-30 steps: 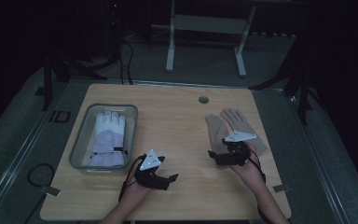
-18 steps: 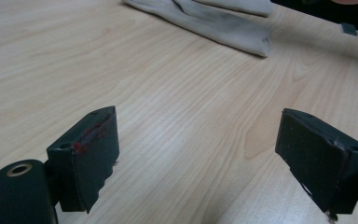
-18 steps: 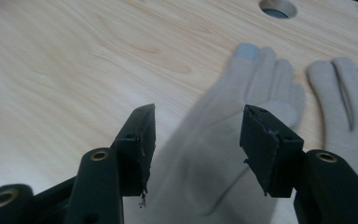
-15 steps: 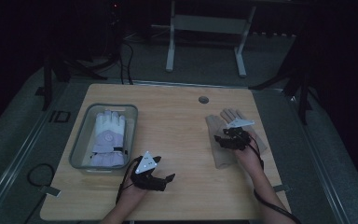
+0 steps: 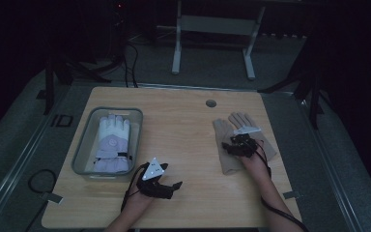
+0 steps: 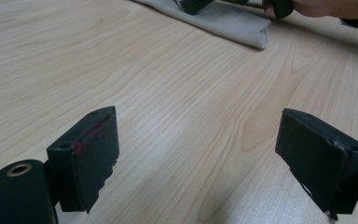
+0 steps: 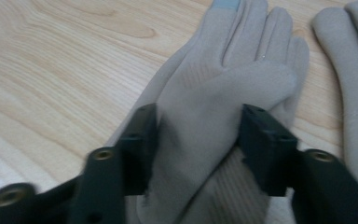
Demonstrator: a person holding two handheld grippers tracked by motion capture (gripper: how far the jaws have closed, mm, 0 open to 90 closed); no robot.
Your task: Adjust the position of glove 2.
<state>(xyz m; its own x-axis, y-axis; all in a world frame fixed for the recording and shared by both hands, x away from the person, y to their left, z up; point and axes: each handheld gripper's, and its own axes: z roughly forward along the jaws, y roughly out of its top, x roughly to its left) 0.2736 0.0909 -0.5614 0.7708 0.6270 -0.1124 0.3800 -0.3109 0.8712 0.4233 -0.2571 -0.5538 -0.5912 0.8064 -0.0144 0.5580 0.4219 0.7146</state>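
Lying flat on the wooden table [image 5: 183,145], a beige glove [image 7: 214,93] has its fingers pointing away from the person and its cuff toward the person's edge, so its long axis runs front to back, nearly in line with the right claw [image 7: 198,135] above it. In the right gripper view the glove's fingertips lie straight ahead of the jaws, one tip marked with a grey-blue patch, and the cuff passes back beneath them. The right claw's jaws have just been closing and now stand about half shut, one on each side of a raised fold in the glove's palm; the cloth bulges between the pads and they press on it from both sides. A second beige glove [image 7: 354,93] lies just beside the first, to the right of the jaws, pointing the same way.

From above, the right claw [image 5: 241,145] sits on the gloves at the table's right side. The left claw [image 5: 166,186] rests near the front edge, well apart from them, jaws wide and holding nothing; its own view has bare wood between them, with the cuff end [image 6: 242,28] of the glove far ahead. To its left stands a clear bin [image 5: 84,150] holding a white and lilac glove [image 5: 112,142], fingers pointing away too.
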